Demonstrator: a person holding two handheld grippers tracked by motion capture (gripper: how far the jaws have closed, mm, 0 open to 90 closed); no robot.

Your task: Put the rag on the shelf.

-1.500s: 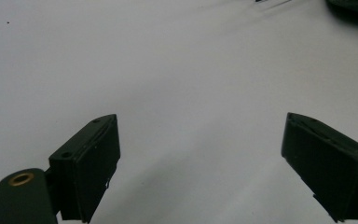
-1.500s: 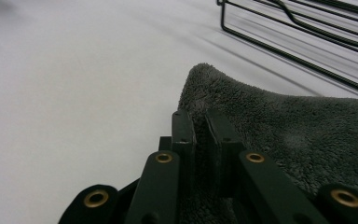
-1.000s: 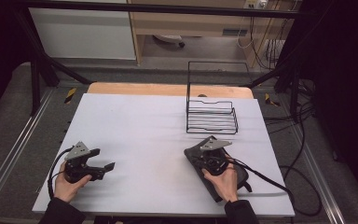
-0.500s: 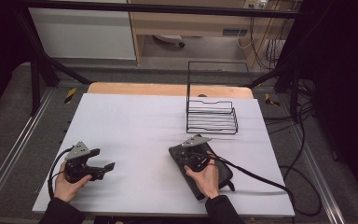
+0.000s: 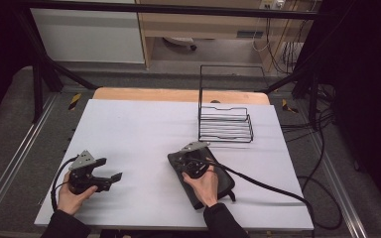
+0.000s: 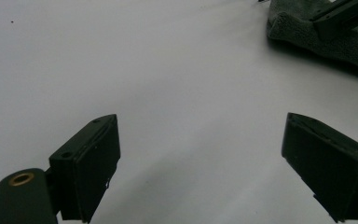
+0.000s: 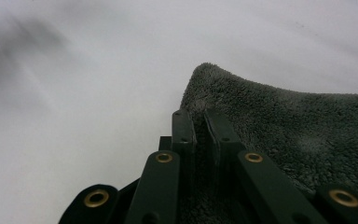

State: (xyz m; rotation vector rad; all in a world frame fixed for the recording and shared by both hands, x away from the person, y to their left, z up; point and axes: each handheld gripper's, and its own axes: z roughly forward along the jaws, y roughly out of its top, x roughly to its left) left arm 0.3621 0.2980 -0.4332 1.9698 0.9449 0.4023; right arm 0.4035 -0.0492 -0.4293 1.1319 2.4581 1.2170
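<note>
I judge the dark towel (image 7: 303, 135) soft and limp, best pinched at its corner, where my right hand-held gripper (image 7: 199, 122) clamps it; left hand-held gripper (image 6: 200, 163) spread.

Left gripper (image 5: 110, 177): black body w/ grey three-cornered plate on top showing small dark holes; black cable looping off its rear. Left gripper view: two black block-shaped jaws, flat pads, small screw holes on top faces, one brass-ringed hole on the near arm link. Right gripper (image 5: 178, 157): black, same grey plate, thick black cable trailing off to the table edge. Right gripper view: slim black jaws, black link arms showing brass-ringed rivets. Person is wearing dark long sleeves (image 5: 68, 227), cuffs ending at both wrists.
</note>
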